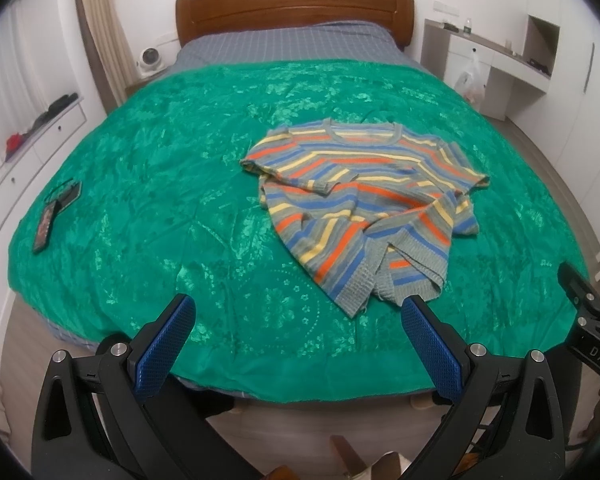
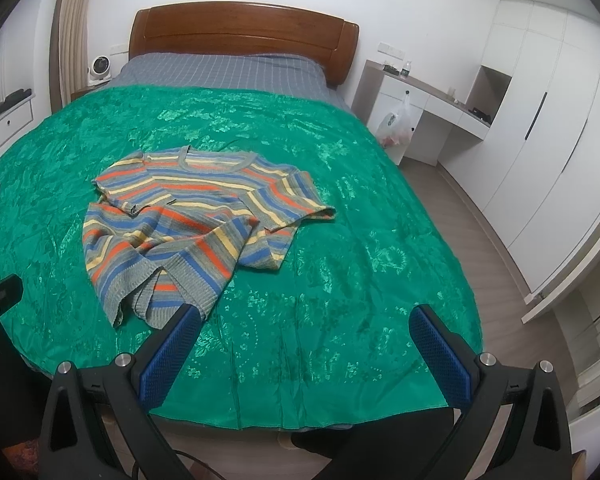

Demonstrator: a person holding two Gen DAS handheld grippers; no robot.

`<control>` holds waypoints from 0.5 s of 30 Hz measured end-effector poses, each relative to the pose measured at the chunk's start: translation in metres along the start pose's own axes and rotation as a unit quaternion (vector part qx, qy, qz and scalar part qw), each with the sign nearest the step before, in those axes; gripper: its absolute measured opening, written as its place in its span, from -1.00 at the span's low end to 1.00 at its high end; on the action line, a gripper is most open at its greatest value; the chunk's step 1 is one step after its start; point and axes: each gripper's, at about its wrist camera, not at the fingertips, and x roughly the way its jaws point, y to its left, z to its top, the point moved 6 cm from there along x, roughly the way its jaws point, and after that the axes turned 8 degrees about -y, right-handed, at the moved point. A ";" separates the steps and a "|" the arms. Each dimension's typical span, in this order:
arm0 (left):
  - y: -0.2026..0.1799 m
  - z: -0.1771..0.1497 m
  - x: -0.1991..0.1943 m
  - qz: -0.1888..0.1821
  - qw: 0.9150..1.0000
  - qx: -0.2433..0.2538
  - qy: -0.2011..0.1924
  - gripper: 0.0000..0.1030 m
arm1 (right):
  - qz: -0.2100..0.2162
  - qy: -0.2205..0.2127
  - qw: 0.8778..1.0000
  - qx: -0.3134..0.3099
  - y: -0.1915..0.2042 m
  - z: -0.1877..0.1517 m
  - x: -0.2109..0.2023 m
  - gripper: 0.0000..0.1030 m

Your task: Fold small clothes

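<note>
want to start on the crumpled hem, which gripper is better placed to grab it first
Left, probably. The left gripper is open with the striped sweater hem just past its right fingertip. The right gripper, also open, mostly faces bare green bedspread, with the sweater off to its left.

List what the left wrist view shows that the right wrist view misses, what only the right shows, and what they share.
Only the left wrist view shows the dark flat items lying whole near the spread's left edge, plus a red object on the white drawer unit. Only the right wrist view shows the tall white wardrobe with its long dark handle. Both share the rumpled striped sweater on the green bedspread, the wooden headboard and the hanging plastic bag. The left gripper and right gripper both stand open and empty.
</note>
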 end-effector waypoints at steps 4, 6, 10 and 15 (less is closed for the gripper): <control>0.001 -0.001 0.001 0.001 1.000 0.001 0.002 0.99 | 0.000 0.002 1.000 -0.001 0.001 -0.001 0.001 0.99; 0.001 -0.001 0.002 0.001 1.000 0.001 0.003 0.99 | 0.002 0.004 1.000 -0.001 0.002 -0.001 0.001 0.99; 0.001 -0.001 0.003 0.003 1.000 0.001 0.003 0.99 | 0.003 0.007 1.000 -0.002 0.004 -0.002 0.003 0.99; 0.001 -0.003 0.006 0.007 1.000 0.004 0.006 0.99 | 0.004 0.008 1.000 -0.001 0.004 -0.002 0.003 0.99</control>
